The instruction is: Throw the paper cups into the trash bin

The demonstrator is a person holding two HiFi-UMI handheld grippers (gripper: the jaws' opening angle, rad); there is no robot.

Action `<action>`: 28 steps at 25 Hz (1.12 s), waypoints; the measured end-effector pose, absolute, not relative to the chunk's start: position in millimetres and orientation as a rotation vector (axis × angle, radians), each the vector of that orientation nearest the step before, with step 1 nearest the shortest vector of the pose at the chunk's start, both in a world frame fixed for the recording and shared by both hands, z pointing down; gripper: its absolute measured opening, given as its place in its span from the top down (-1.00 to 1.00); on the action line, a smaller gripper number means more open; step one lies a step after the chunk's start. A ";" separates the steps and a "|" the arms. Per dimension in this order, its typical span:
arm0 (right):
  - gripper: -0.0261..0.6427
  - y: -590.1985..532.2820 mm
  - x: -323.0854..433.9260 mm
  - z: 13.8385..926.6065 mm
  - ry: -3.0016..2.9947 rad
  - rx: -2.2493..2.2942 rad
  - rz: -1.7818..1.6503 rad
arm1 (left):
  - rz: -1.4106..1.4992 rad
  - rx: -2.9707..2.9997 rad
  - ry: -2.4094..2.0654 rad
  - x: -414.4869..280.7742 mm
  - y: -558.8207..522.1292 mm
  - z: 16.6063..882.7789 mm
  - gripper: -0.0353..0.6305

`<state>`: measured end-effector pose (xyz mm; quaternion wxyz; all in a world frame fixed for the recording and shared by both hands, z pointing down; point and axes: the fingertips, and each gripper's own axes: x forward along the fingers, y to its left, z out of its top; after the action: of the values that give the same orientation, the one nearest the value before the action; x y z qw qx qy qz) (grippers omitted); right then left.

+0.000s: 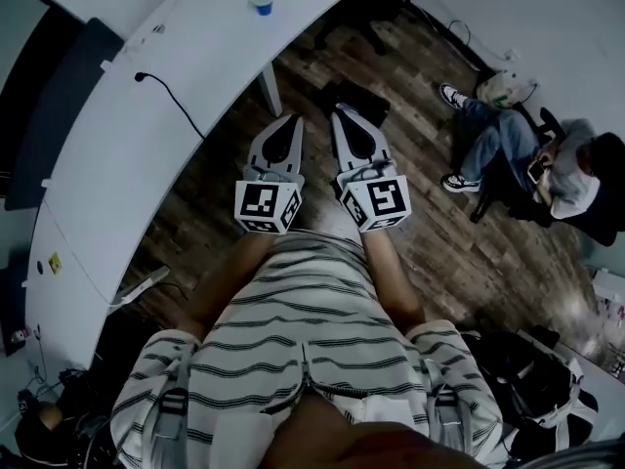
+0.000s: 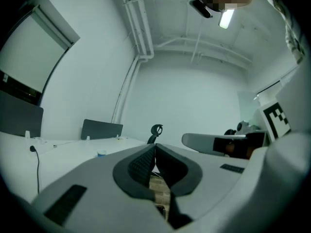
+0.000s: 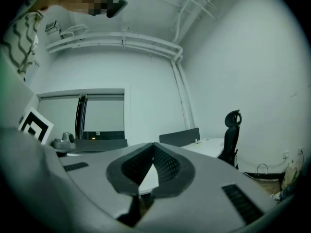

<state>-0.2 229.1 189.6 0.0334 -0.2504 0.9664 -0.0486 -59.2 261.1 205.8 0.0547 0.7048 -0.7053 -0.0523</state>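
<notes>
Paper cup (image 1: pixel 261 4): in the head view we find one blue-rimmed cup standing alone near the far edge of the curved white surface (image 1: pixel 146 154), well apart from both tools. No trash bin appears in any view. We judge the task not begun: nothing is picked up and nothing is binned. The left gripper (image 1: pixel 293 123) and right gripper (image 1: pixel 342 115) are held side by side in front of the person's striped shirt (image 1: pixel 303 330), over the wooden floor (image 1: pixel 469 252), pointing level toward the surface's near edge. A seated person (image 1: pixel 532 159) is off to the right.

Left gripper view: the jaws are pressed together with nothing between them. The cup shows small on the surface, ahead and to the left, and an office chair (image 2: pixel 155 130) stands beyond.

Right gripper view: the jaws are likewise closed and empty. The cup does not show in this view; we note only the surface and the chair at the right.
</notes>
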 end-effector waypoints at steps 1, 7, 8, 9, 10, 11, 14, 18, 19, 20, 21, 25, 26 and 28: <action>0.88 219.6 -10.8 188.7 2.971 -0.779 -0.150 | -0.166 2.147 -2.132 -70.5 251.2 204.0 0.82; 0.88 161.6 -77.1 176.8 2.961 -0.843 -0.150 | -0.166 2.207 -2.062 -134.4 187.5 191.5 0.82; 0.88 152.7 -86.4 175.2 2.957 -0.858 -0.151 | -0.157 2.215 -2.051 -143.6 178.0 191.0 0.82; 0.88 143.4 -95.1 173.5 2.951 -0.873 -0.151 | -0.147 2.226 -2.041 -151.9 168.4 190.5 0.82; 0.88 133.8 -103.7 172.0 2.944 -0.886 -0.150 | -0.142 2.238 -2.030 -159.9 159.1 190.0 0.82; 0.88 124.6 -112.5 171.2 2.940 -0.897 -0.149 | -0.143 2.248 -2.019 -168.3 150.4 189.6 0.82; 0.88 103.6 -138.4 172.2 2.938 -0.934 -0.159 | -0.147 2.262 -1.982 -195.5 129.1 190.9 0.82; 0.88 85.0 -164.3 174.9 2.940 -0.975 -0.175 | -0.133 2.244 -1.944 -225.4 106.4 199.7 0.82; 0.88 80.3 -169.6 175.7 2.941 -0.984 -0.176 | -0.132 2.241 -1.936 -231.3 101.3 202.0 0.82; 0.88 75.2 -173.9 177.0 2.942 -0.996 -0.177 | -0.131 2.240 -1.930 -236.2 96.2 203.9 0.82; 0.88 69.7 -177.2 178.8 2.942 -1.009 -0.180 | -0.129 2.241 -1.926 -240.1 91.0 205.6 0.82; 0.88 50.7 -185.6 186.8 2.951 -1.032 -0.196 | -0.130 2.226 -1.922 -251.1 72.5 213.4 0.82; 0.88 48.2 -185.9 188.0 2.954 -1.039 -0.195 | -0.126 2.221 -1.918 -252.0 69.6 215.8 0.82; 0.88 42.1 -184.6 189.8 2.959 -1.047 -0.197 | -0.118 2.212 -1.917 -251.2 62.9 219.6 0.82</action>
<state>-184.6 42.1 189.8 -0.0015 -0.3328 0.9409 -0.0626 -251.2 62.9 219.6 0.1059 0.7510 -0.6506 -0.0401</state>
